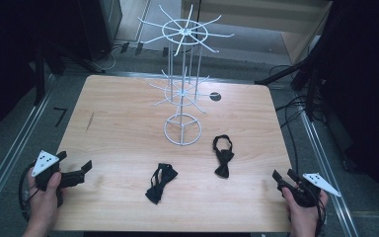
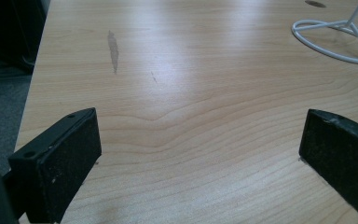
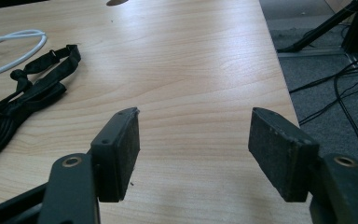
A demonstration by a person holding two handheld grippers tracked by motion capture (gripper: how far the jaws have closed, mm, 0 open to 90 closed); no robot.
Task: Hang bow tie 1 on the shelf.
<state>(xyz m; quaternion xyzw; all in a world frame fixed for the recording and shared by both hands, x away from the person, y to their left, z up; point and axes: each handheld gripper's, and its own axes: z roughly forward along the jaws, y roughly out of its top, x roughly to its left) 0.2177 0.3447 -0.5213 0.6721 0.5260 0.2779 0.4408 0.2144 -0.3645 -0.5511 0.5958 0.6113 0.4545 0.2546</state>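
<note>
Black bow ties, two; one rack.

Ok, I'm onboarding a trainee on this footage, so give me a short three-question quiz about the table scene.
1. How many black fabric bow ties lie on the light wooden table?
2. True or false: the bow tie nearer the right gripper hangs on the white wire tiered rack.
3. Are the left gripper's jaws A) shut on a tie, or B) open over bare wood?

Key:
1. Two: one near the middle, one to the right.
2. False; it lies flat on the table.
3. B.
</note>
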